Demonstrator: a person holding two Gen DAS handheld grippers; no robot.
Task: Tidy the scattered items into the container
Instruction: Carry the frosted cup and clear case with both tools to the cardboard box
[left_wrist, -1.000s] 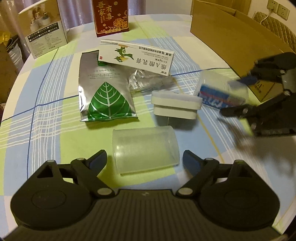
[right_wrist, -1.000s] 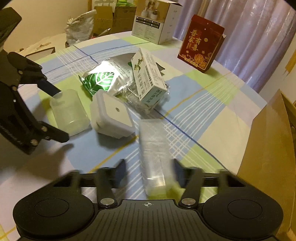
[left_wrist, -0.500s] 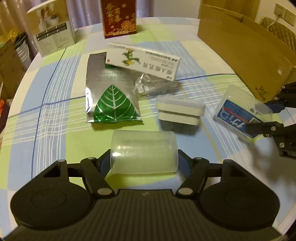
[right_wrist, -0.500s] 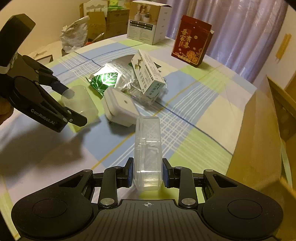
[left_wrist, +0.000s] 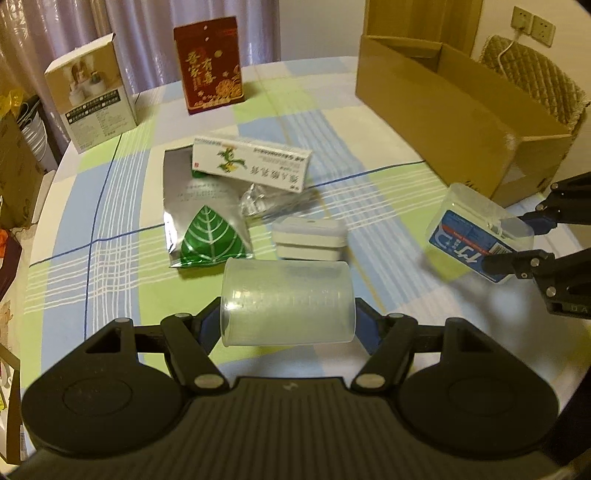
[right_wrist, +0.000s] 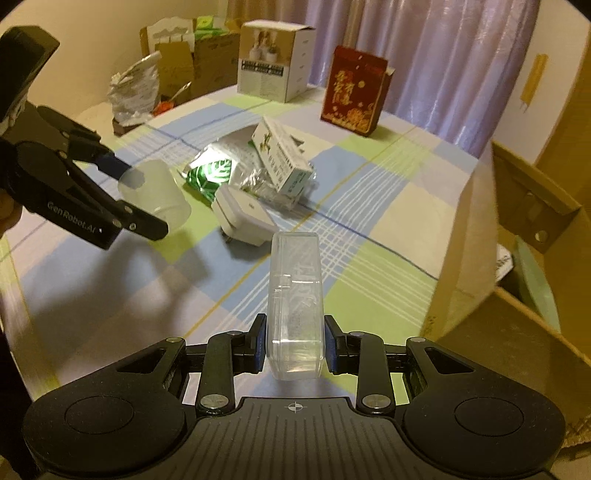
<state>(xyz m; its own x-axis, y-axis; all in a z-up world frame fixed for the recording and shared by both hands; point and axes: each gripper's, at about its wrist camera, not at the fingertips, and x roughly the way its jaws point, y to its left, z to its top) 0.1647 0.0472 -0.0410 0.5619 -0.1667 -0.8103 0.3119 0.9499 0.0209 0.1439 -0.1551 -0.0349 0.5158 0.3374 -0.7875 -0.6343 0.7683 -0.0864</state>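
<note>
My left gripper is shut on a frosted plastic cup, lying sideways between the fingers and lifted off the table. My right gripper is shut on a clear plastic case with a blue label, also held above the table. The open cardboard box stands at the far right. Still on the checked tablecloth lie a white plug adapter, a silver pouch with a green leaf, a white medicine carton and a crumpled clear wrapper.
A dark red gift box and a white product box stand at the table's far edge. The cardboard box wall rises close on the right of the clear case. Cartons and bags sit beyond the table.
My left gripper closed on the cup and raised it. My right gripper closed on the clear case, lifted it and carried it toward the cardboard box.
</note>
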